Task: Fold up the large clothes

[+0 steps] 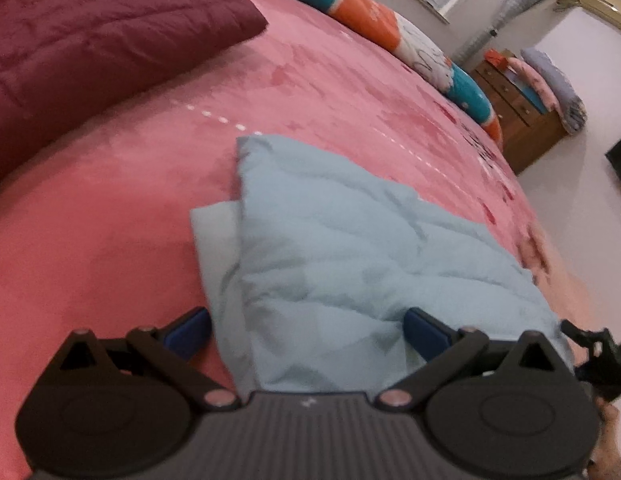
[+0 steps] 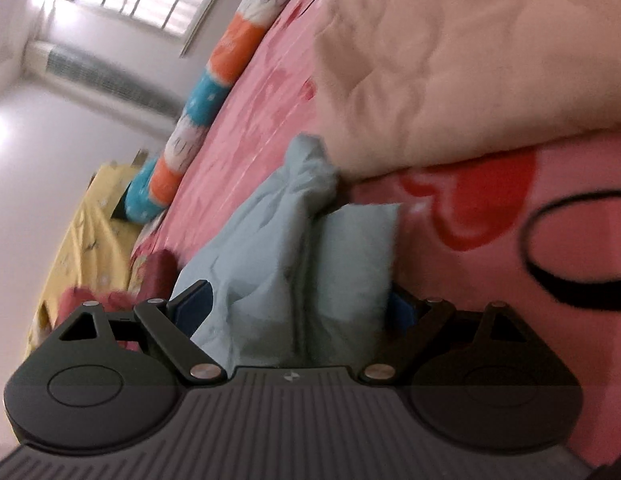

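A: Biggest?
B: Pink bed sheet (image 1: 110, 220), fills frame. Maroon quilt (image 1: 90, 48) upper left.
A: Garment?
B: Light blue garment (image 1: 350, 248), lower centre, lying on sheet.
A: Jaws?
B: Left gripper (image 1: 306, 330) and right gripper (image 2: 300, 304): jaws wide, cloth between them.

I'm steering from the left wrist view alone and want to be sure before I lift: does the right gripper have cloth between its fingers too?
Observer: Yes. In the right wrist view the light blue garment bunches between the wide-spread fingers of the right gripper, as it does at your left gripper.
Operator: Anything lying close on that side?
Observer: A cream quilt lies just beyond the garment's far end; whether they touch I cannot tell.
Operator: What's under the right gripper?
Observer: The pink bedspread, printed there with a red shape and a black curved line.
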`<state>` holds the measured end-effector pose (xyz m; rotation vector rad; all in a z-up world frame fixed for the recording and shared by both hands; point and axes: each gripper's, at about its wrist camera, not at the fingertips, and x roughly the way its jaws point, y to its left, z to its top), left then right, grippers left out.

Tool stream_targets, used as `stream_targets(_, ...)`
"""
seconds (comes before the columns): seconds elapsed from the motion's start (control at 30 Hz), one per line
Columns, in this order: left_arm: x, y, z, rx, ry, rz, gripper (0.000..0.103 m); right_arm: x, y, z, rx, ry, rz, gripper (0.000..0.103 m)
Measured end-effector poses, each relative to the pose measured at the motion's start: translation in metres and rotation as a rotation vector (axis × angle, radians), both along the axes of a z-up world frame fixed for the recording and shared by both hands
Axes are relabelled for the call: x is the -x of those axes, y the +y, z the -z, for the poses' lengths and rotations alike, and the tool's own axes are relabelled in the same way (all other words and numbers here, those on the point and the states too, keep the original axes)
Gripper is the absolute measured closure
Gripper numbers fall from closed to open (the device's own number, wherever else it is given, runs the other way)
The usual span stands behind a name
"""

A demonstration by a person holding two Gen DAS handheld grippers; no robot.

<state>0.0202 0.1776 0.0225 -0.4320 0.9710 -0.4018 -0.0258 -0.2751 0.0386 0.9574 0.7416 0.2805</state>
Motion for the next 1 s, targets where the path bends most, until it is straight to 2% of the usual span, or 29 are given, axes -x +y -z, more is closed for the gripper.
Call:
stream_targets(0.07,-0.005,-0.003,0.0,0.004,0.029,0.04,0.001,-0.005,0.004,0.0,-0.019,-0.001,-0.037,0.0)
stream_targets(0.23,-0.018,-0.01,0.003,-0.042,0.05,0.096,0.001,-0.023,0.01,-0.003,-0.023,-0.008,-0.119,0.0)
stream_targets(0.47,-0.035,-0.019,0.008,-0.065,0.042,0.11,0.001,-0.041,0.021,-0.004,-0.006,-0.037,-0.152,0.0)
stream_targets(0.83,-0.041,-0.026,0.013,0.0,0.021,0.102,0.001,-0.049,0.027,-0.004,0.024,-0.056,-0.186,0.0)
stream_targets(1.0,-0.035,-0.017,0.015,0.053,0.006,0.09,0.001,-0.048,0.027,-0.004,0.049,-0.058,-0.2,0.0)
